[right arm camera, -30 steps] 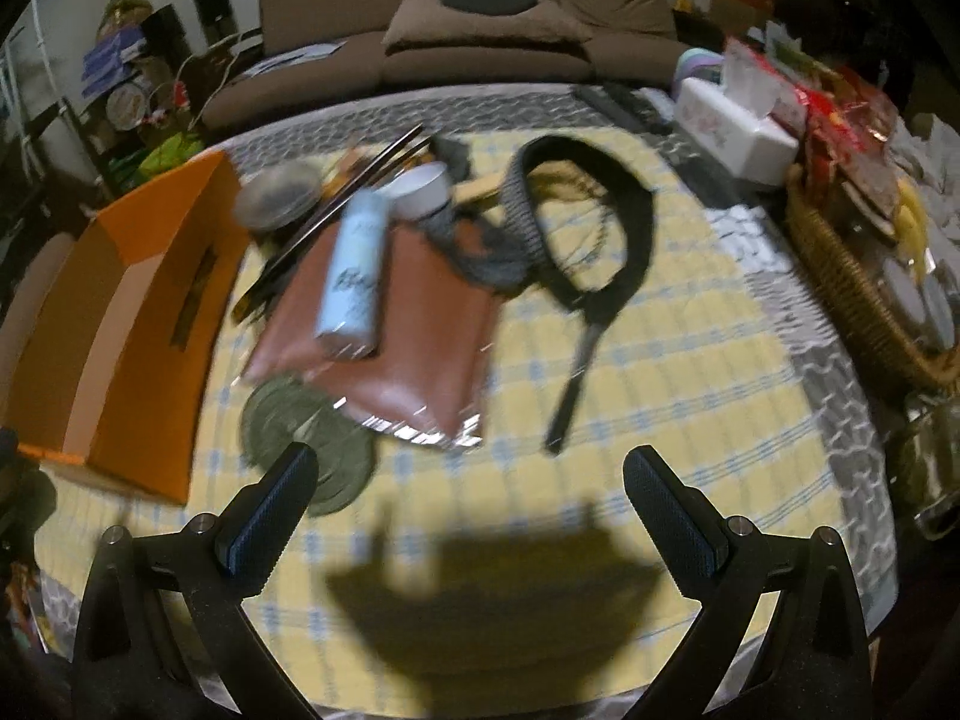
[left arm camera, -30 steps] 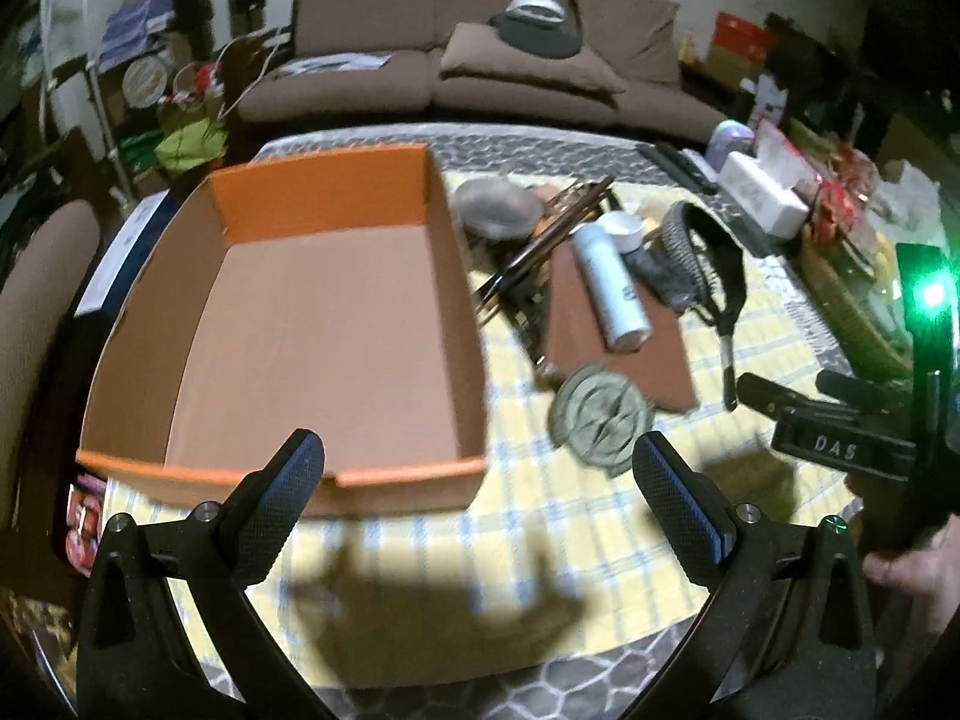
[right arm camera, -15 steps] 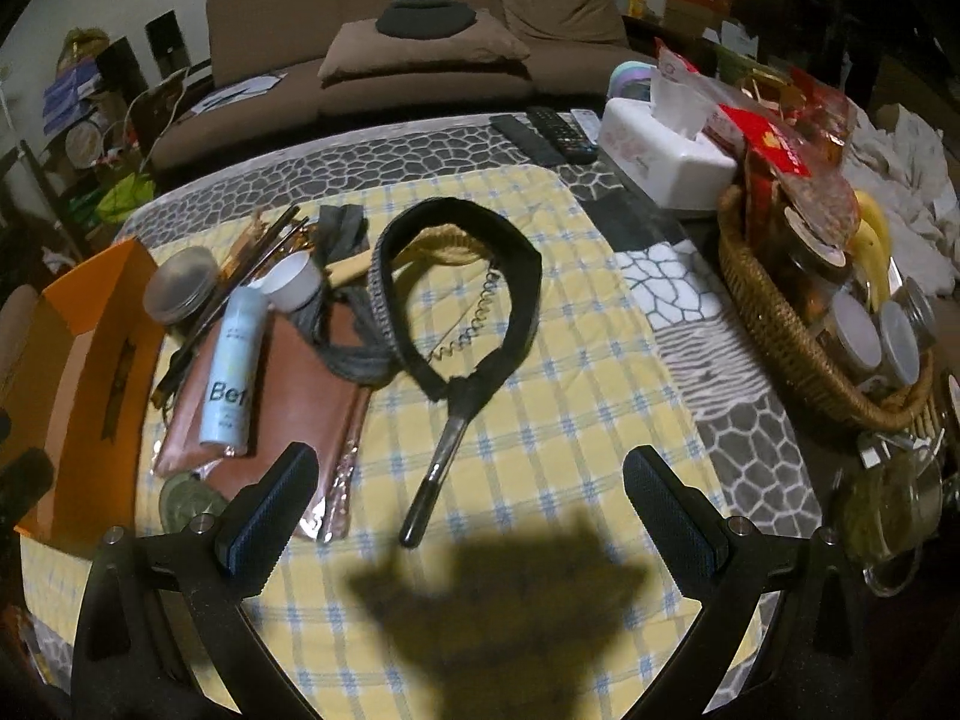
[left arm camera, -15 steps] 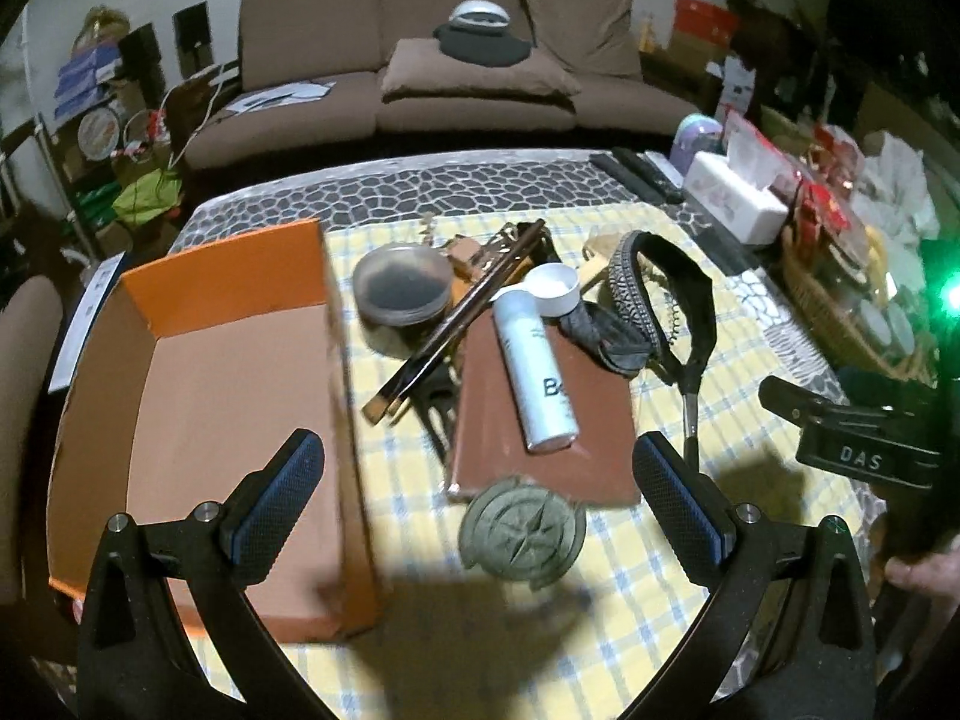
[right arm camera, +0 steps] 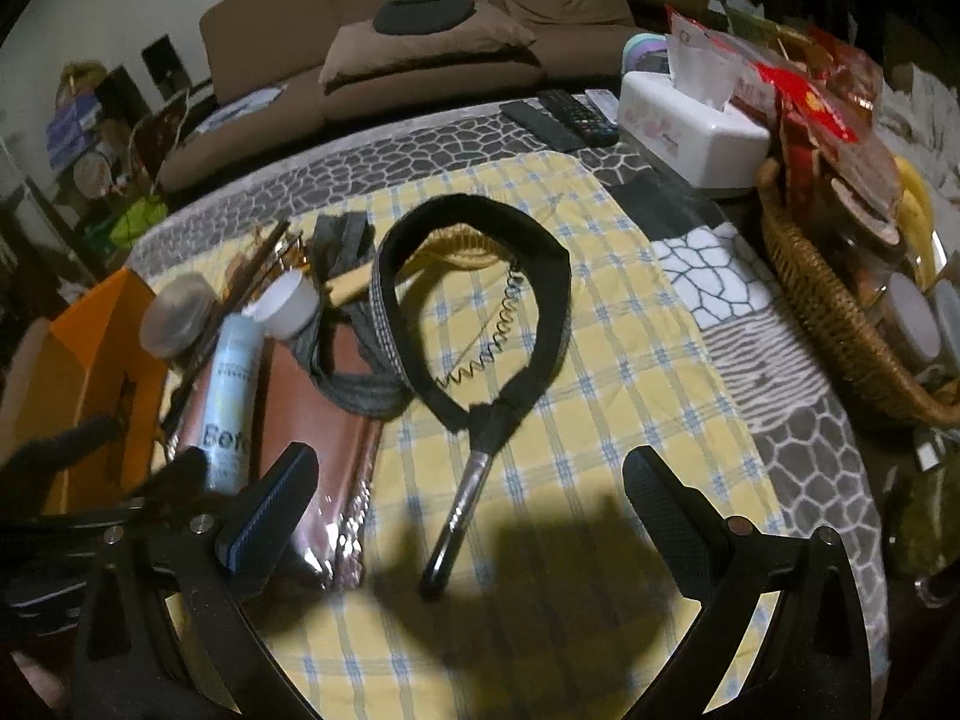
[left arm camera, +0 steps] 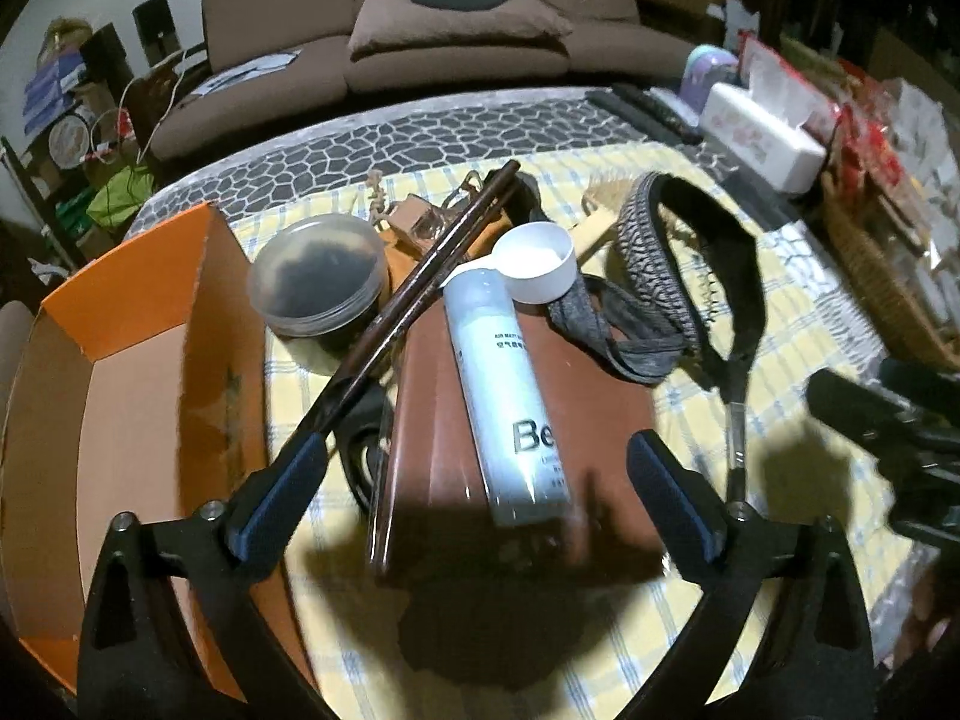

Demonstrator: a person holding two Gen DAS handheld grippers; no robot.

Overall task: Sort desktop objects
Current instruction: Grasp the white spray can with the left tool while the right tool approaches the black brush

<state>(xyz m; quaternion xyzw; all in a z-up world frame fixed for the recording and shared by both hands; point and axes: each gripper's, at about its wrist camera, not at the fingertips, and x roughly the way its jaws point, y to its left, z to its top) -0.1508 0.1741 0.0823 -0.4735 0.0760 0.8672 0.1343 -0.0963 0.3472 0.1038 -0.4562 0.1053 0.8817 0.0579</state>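
Bottle (left arm camera: 507,387), white, lying lengthwise on brown pouch (left arm camera: 600,414) just beside orange box (left arm camera: 144,396), squarely ahead of left gripper (left arm camera: 477,474); jaws wide but just begun narrowing, bottle's near end between them, not yet pressed. Best lowered straight, pads square across the round body, clear of the chopsticks (left arm camera: 420,294). Right gripper (right arm camera: 471,480) wide open over the black strap (right arm camera: 480,312), holding nothing.

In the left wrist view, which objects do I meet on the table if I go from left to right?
Orange box → round lidded jar → white spray bottle → black strap loop → white tissue box.
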